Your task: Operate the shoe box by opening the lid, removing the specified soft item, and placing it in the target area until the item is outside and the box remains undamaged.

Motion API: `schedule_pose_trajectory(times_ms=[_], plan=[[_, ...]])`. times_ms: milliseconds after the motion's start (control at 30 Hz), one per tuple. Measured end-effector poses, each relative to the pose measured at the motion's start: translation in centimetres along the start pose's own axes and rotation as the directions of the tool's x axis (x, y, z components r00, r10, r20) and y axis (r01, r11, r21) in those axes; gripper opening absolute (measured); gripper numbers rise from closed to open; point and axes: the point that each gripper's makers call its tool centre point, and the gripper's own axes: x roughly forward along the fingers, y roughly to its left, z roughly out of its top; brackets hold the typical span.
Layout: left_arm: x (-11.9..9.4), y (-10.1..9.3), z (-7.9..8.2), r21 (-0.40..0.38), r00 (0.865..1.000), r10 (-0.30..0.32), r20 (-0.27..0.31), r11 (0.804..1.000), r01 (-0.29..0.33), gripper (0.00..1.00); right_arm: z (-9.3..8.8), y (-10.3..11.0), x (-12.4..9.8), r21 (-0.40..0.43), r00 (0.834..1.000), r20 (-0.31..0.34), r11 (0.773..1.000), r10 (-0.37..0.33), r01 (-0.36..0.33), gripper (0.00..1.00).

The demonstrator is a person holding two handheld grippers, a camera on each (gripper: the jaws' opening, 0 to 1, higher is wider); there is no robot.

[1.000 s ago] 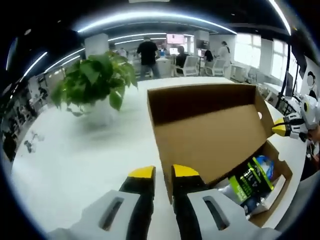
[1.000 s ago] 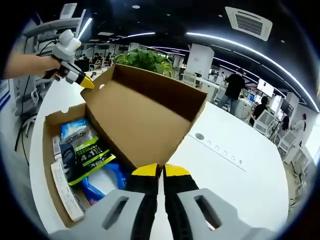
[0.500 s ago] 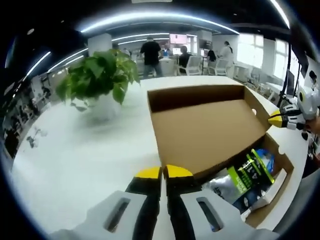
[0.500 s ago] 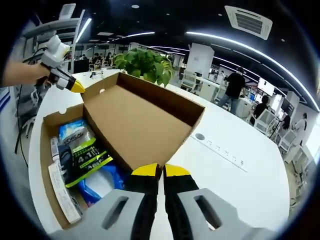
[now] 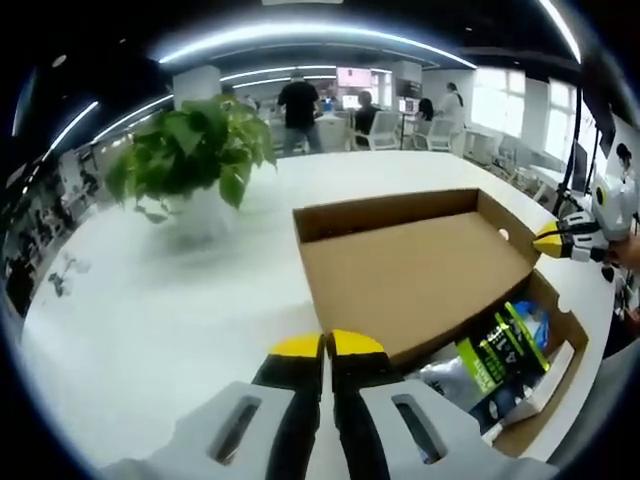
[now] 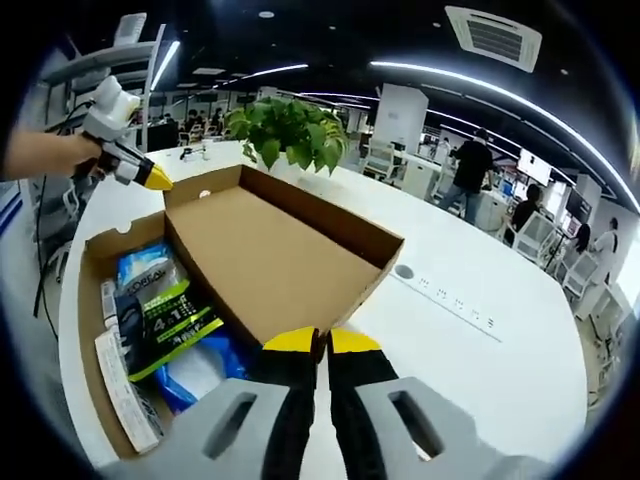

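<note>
I'm working at a long white table point(image 5: 150, 300) in an open office, with people standing and sitting at desks far behind. A potted plant point(image 5: 190, 155) stands on the table beyond the shoe box's lid point(image 5: 410, 265).

The cardboard shoe box point(image 6: 95, 330) lies open in front of me, its lid folded back and tilted low over the table, inner side up. Inside the box I see a green-and-black packet point(image 6: 165, 315) lying on a blue-and-white soft pouch point(image 6: 200, 365), a blue-printed packet point(image 6: 150, 275) at the far end, and a white strip point(image 6: 125, 385) along the box's left wall.

My left gripper point(image 5: 327, 345) has its yellow-tipped fingers pressed together at the near edge of the lid; I can't tell whether cardboard is pinched between them. My right gripper point(image 6: 320, 340) is likewise pressed together at the lid's opposite edge, and again I can't tell whether it grips the lid.
</note>
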Motion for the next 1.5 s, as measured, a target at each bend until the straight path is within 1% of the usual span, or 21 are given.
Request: schedule_pose_trajectory(times_ms=[233,400,700,933,1133,1333,1400,1467,1500], plan=[[0.4,0.0,0.0,-0.002,1.000,-0.004,-0.009,1.000,0.004,0.00,-0.1,-0.1,0.5,0.025,1.000,-0.006,1.000,0.012,-0.011,0.01],[0.7,0.0,0.1,-0.006,1.000,-0.007,-0.015,1.000,0.007,0.00,-0.3,-0.3,0.8,0.070,1.000,-0.007,0.997,0.025,-0.024,0.01],[1.3,0.0,-0.1,-0.011,1.000,-0.006,-0.029,1.000,0.006,0.00,-0.6,-0.1,1.3,0.106,0.999,-0.031,0.994,0.032,-0.028,0.02],[1.6,0.2,-0.2,-0.024,0.999,-0.009,-0.033,1.000,0.008,0.00,-0.8,-0.2,1.5,0.122,0.998,-0.041,0.992,0.038,-0.033,0.02],[1.8,0.2,-0.2,-0.019,0.999,-0.003,-0.040,1.000,0.002,0.00,-0.9,-0.2,1.6,0.130,0.998,-0.051,0.991,0.045,-0.038,0.03],[1.5,0.4,-0.2,-0.026,0.999,0.004,-0.043,1.000,-0.005,0.00,-1.0,-0.5,1.3,0.139,0.998,-0.051,0.990,0.041,-0.034,0.04],[1.4,0.4,-0.3,-0.025,0.999,0.007,-0.039,1.000,-0.008,0.00,-1.3,-0.4,1.2,0.162,0.997,-0.055,0.986,0.055,-0.045,0.06],[1.3,0.4,-0.2,-0.002,0.999,0.013,-0.030,1.000,-0.013,0.00,-1.4,-0.7,1.1,0.182,0.998,-0.043,0.982,0.052,-0.043,0.06],[1.2,0.4,-0.1,-0.001,1.000,0.014,-0.025,1.000,-0.014,0.00,-1.4,-0.7,1.0,0.206,0.998,-0.033,0.977,0.056,-0.048,0.06]])
